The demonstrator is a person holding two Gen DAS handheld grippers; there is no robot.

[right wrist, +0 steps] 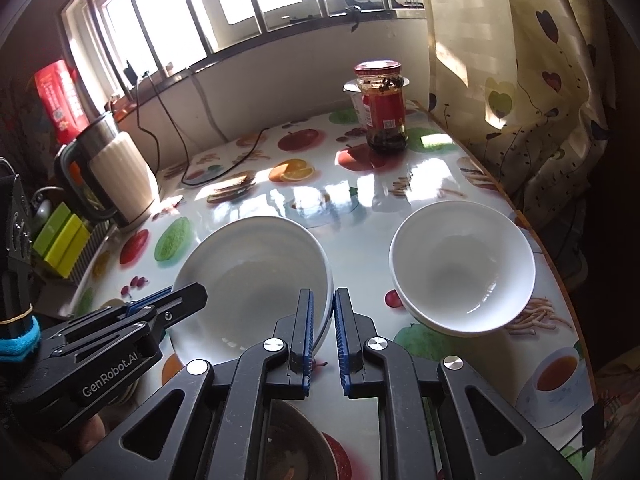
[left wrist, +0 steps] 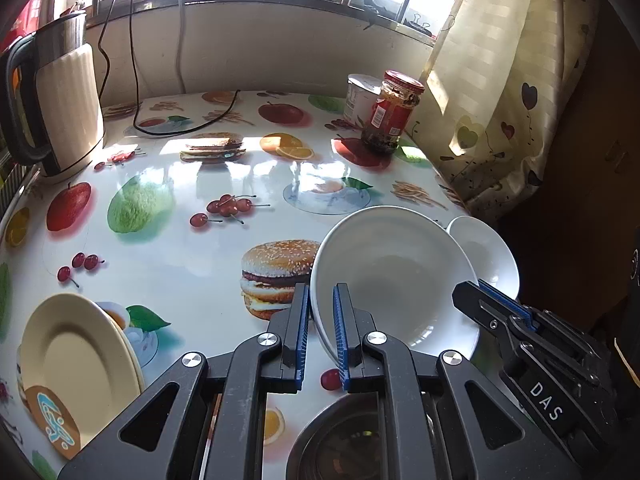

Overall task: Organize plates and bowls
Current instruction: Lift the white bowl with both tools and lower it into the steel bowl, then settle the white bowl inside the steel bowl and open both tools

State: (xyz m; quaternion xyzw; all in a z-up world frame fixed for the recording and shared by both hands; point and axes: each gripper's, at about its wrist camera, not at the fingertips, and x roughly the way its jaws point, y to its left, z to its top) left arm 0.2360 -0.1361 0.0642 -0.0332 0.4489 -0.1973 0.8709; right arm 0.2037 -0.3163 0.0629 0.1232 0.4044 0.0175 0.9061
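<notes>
Both sets of jaws pinched opposite rims of the large white bowl, the left gripper and the right gripper sharing it, tilted over the worktop. It looked rigid, glossy, breakable, so rim holds suited it. The smaller bowl sat just beyond; cream plates lay well apart.

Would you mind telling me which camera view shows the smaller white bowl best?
The right wrist view: the smaller white bowl sits whole and upright on the tablecloth, rim and inside visible. In the left wrist view only part of it shows, behind the large white bowl and the right gripper.
</notes>
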